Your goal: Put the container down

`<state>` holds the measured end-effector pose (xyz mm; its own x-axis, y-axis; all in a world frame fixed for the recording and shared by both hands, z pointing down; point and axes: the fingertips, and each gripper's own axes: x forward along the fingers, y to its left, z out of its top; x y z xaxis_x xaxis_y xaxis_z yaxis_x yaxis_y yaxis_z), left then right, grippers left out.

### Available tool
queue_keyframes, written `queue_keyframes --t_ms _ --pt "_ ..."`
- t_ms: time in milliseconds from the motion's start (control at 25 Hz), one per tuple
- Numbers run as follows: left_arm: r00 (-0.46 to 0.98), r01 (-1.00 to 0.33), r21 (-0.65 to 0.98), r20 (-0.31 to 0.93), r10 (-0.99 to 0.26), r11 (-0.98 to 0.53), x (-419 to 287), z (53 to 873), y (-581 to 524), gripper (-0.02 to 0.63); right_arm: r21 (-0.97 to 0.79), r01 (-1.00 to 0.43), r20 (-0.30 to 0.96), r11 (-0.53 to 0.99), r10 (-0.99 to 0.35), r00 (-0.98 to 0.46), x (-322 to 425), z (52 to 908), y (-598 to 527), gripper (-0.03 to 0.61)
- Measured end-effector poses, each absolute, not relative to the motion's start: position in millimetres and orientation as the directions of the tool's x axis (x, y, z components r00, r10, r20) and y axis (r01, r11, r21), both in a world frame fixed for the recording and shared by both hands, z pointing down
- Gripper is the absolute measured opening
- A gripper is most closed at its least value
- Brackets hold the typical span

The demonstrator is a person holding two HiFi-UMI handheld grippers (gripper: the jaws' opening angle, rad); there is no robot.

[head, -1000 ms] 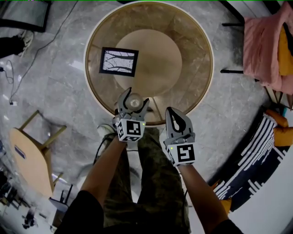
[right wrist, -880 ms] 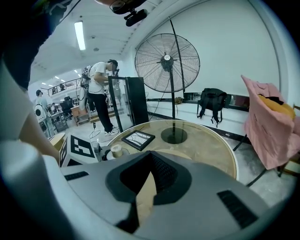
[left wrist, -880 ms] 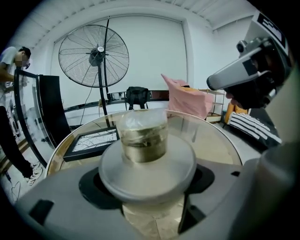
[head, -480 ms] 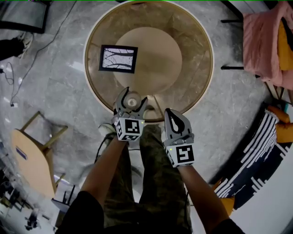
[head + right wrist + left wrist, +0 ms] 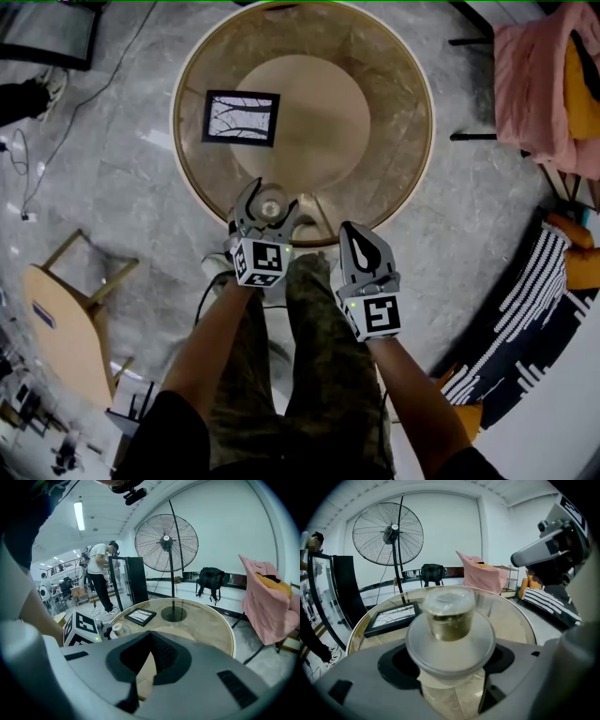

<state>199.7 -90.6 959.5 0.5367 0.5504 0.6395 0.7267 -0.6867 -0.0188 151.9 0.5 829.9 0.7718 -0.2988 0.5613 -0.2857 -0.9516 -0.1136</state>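
A small clear lidded container (image 5: 272, 202) with something dark inside (image 5: 450, 620) sits between the jaws of my left gripper (image 5: 273, 200), which is shut on its wide rim. It hangs at the near edge of the round glass table (image 5: 412, 169); whether its base touches the glass I cannot tell. My right gripper (image 5: 355, 236) is shut and holds nothing, just off the table's near rim and to the right of the left one. In the right gripper view its jaws (image 5: 148, 637) meet, and the container (image 5: 116, 628) shows to their left.
A black-framed picture (image 5: 242, 117) lies on the table's left part. A pedestal fan (image 5: 389, 534) stands beyond the table. A pink cloth on a chair (image 5: 544, 94) is at the right, a wooden chair (image 5: 66, 319) at the left. A person (image 5: 101, 573) stands far off.
My left gripper has shifted slightly forward and left with the container in it. The right gripper has hardly moved.
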Motion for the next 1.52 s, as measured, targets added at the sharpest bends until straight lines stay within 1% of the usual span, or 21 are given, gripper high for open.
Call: queue_keyframes --t_ms 280,520,760,920,960,1000,1040,1120,1200,1320,1400,1520 --pt "0.512 0.744 0.008 0.637 0.577 -0.669 192 958 -107 0.371 -0.092 -0.281 0.561 -0.955 -0.283 0.778 151 826 4 0.021" --pt "0.505 0.736 0.033 0.637 0.582 -0.676 176 948 -130 0.371 -0.083 -0.265 0.561 -0.961 -0.265 0.785 146 821 -3 0.021" --pt "0.531 0.675 0.108 0.615 0.583 -0.729 162 910 -172 0.370 -0.074 -0.227 0.555 -0.971 -0.229 0.800 134 803 -22 0.021" --pt "0.554 0.641 0.189 0.556 0.619 -0.743 160 851 -194 0.367 -0.070 -0.186 0.530 -0.980 -0.195 0.826 130 766 -34 0.021" --pt "0.555 0.647 0.203 0.535 0.637 -0.735 160 829 -197 0.357 -0.073 -0.169 0.523 -0.983 -0.182 0.832 128 754 -37 0.021" --pt "0.556 0.655 0.210 0.517 0.651 -0.726 158 804 -201 0.319 -0.075 -0.151 0.520 -0.986 -0.168 0.837 125 739 -39 0.021" --pt "0.559 0.660 0.209 0.506 0.658 -0.721 155 778 -204 0.256 -0.076 -0.132 0.522 -0.988 -0.152 0.839 121 723 -41 0.021" --pt "0.564 0.666 0.197 0.498 0.659 -0.719 145 725 -213 0.083 -0.087 -0.086 0.541 -0.993 -0.119 0.832 108 687 -45 0.021" --pt "0.556 0.672 0.221 0.479 0.679 -0.707 134 670 -226 0.061 -0.115 -0.044 0.551 -0.992 -0.101 0.828 95 645 -57 0.021" --pt "0.566 0.661 0.272 0.432 0.702 -0.700 114 583 -255 0.043 -0.146 -0.056 0.513 -0.988 -0.124 0.850 78 570 -91 0.021" --pt "0.584 0.685 0.224 0.401 0.706 -0.693 97 522 -264 0.041 -0.124 -0.057 0.480 -0.991 -0.110 0.870 60 512 -102 0.021" --pt "0.601 0.722 0.157 0.342 0.723 -0.674 81 440 -263 0.041 -0.091 -0.004 0.404 -0.996 -0.040 0.914 36 430 -102 0.021"
